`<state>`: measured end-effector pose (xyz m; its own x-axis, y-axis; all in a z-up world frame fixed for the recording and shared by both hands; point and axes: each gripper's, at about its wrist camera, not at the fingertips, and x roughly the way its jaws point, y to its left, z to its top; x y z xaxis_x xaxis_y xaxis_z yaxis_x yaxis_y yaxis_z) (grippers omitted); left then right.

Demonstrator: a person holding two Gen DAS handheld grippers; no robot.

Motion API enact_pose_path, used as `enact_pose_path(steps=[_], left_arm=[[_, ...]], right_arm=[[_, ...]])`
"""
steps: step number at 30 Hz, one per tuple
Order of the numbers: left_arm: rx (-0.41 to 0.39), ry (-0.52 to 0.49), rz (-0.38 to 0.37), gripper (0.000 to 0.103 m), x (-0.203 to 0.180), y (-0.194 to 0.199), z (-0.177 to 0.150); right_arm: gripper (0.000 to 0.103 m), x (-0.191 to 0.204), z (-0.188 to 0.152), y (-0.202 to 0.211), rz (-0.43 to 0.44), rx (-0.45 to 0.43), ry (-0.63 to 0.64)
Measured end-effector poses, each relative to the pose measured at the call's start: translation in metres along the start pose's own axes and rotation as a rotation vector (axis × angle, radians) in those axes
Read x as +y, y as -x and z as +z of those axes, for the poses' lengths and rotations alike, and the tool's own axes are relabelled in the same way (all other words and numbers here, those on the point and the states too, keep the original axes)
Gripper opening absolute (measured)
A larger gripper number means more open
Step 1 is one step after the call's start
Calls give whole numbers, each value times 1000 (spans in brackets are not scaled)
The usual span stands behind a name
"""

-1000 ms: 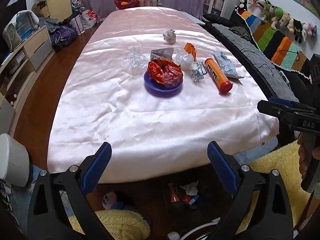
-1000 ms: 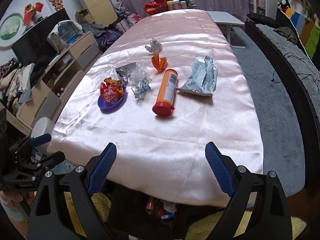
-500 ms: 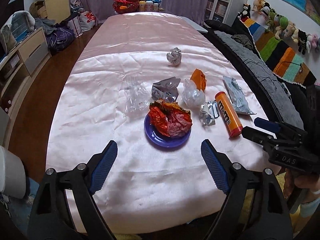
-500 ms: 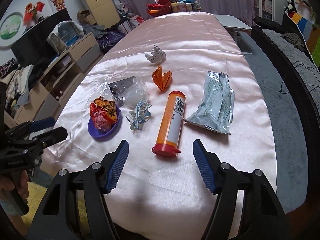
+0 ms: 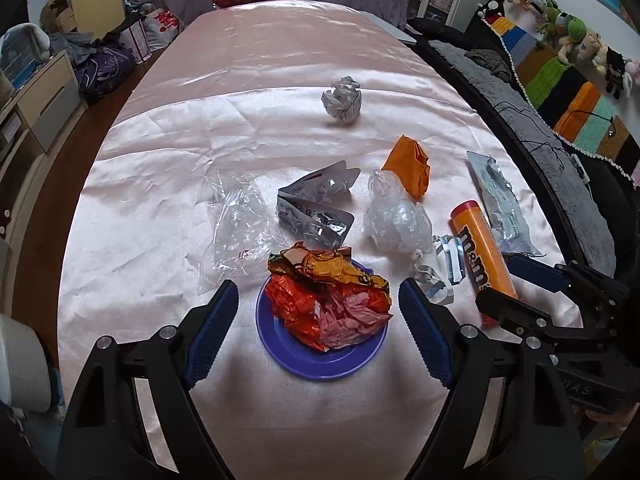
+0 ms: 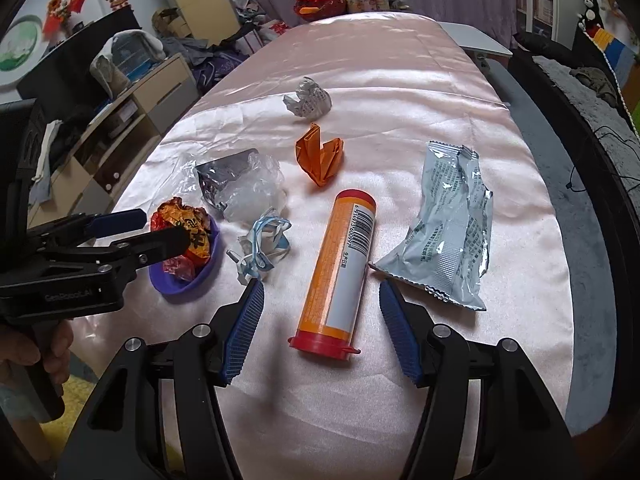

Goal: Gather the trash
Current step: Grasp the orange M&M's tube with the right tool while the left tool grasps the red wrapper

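- Clear film (image 5: 240,224) lies crumpled and flat to the left of the plate (image 5: 304,364) and a little beyond it, on a pink satin cloth (image 5: 140,280).
- The left gripper (image 5: 316,332) hovers at the near edge of the plate, jaws spread wide to either side of the red-and-orange wrapper (image 5: 332,296) heaped on it; nothing is gripped.
- Beyond the plate stands a folded silver card (image 5: 316,204); farther off sits a white paper ball (image 5: 342,98).
- Right of the plate, in turn: a clear plastic wad (image 5: 396,220), a blue-and-white scrap (image 6: 262,250), an orange paper fold (image 6: 320,154) behind them, the orange tube (image 6: 342,272) and a silver pouch (image 6: 444,236).
- The right gripper (image 6: 320,332) straddles the tube's red-capped near end, jaws spread and apart from it.
- Judgement: collecting has barely begun, as every piece of litter is on the cloth or plate. Both tools look lined up for a first pick. Next, each needs to come down and pinch: the left on the loose, springy wrapper, the right across the round tube, which may roll on the slick satin if caught off-centre.
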<state>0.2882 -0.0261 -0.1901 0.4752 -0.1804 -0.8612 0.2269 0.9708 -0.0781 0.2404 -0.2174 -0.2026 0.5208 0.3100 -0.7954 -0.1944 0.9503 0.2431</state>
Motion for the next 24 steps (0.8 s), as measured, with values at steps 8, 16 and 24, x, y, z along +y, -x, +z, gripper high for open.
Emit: enact_pose_path(steps=[8,16,24], left_arm=[[5,-25,4,61,-5,-10,1],[-33,-32,10,51,-8,8,1],[-106,-29,18,50,-7,53,-5]], right_arm=[[36,2,-3,-12,-26,20,36],[31,8,-6,-7,-37,19,55],[30,16,-9,27,-42,-39,64]])
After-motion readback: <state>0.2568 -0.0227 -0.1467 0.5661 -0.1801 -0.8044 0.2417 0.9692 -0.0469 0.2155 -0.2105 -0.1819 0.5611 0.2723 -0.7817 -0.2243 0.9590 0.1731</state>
